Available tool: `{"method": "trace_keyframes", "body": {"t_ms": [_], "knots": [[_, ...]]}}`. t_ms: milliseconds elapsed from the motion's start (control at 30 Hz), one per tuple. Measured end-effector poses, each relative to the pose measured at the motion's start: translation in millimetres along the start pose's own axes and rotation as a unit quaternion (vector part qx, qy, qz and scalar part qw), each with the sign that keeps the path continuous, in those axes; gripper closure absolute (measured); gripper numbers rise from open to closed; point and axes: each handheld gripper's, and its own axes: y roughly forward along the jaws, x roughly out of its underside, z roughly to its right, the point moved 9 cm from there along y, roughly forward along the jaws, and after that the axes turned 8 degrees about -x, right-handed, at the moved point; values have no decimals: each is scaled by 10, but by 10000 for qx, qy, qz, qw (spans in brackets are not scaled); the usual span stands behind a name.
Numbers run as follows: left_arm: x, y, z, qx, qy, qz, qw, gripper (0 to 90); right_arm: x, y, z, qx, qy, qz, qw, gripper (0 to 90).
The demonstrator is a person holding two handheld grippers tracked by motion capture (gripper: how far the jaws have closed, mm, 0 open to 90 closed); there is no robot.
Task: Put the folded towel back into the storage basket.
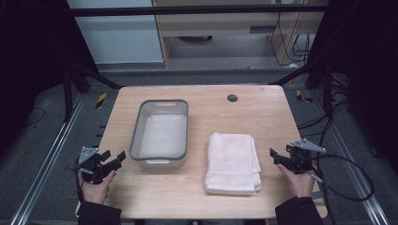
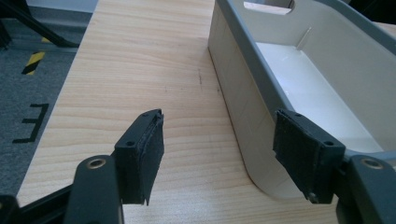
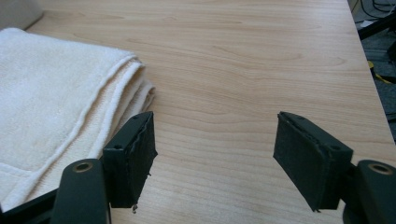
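Note:
A folded cream towel (image 1: 232, 161) lies on the wooden table, right of centre near the front. An empty grey-rimmed plastic bin (image 1: 161, 132) stands left of it. My left gripper (image 1: 115, 158) hovers at the table's left front edge, open, just left of the bin's near corner (image 2: 268, 154). Nothing lies between its jaws. My right gripper (image 1: 274, 155) is held at the right front edge, open, a short way right of the towel (image 3: 56, 98). Bare wood shows between its jaws.
The table (image 1: 263, 112) has a small round black grommet (image 1: 232, 98) near its far edge. Black frame bars and cables stand around the table on the grey floor. Bare wood lies behind the towel and right of the bin.

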Motion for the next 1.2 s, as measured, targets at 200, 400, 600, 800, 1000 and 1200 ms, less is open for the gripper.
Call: {"method": "trace_keyframes", "body": {"t_ms": [200, 400, 600, 800, 1000, 1200], "knots": [[-46, -31, 30, -45, 102, 132, 9999, 314, -39, -18, -28, -68, -38, 44, 10000, 299], [-153, -58, 116, 66, 126, 268, 9995, 295, -123, -53, -43, -111, -67, 162, 9998, 296], [-219, -48, 194, 100, 215, 263, 9994, 284, -229, -85, -30, -187, 7, 283, 9994, 299], [-318, -52, 272, 171, 305, 312, 9989, 279, -369, -119, -34, -238, 5, 409, 9989, 306], [-427, -36, 379, 261, 311, 367, 9985, 277, -521, -175, -63, -326, 31, 567, 9979, 313], [-517, -39, 524, 375, 395, 425, 9976, 274, -608, -211, -81, -369, 21, 652, 9972, 318]]}}
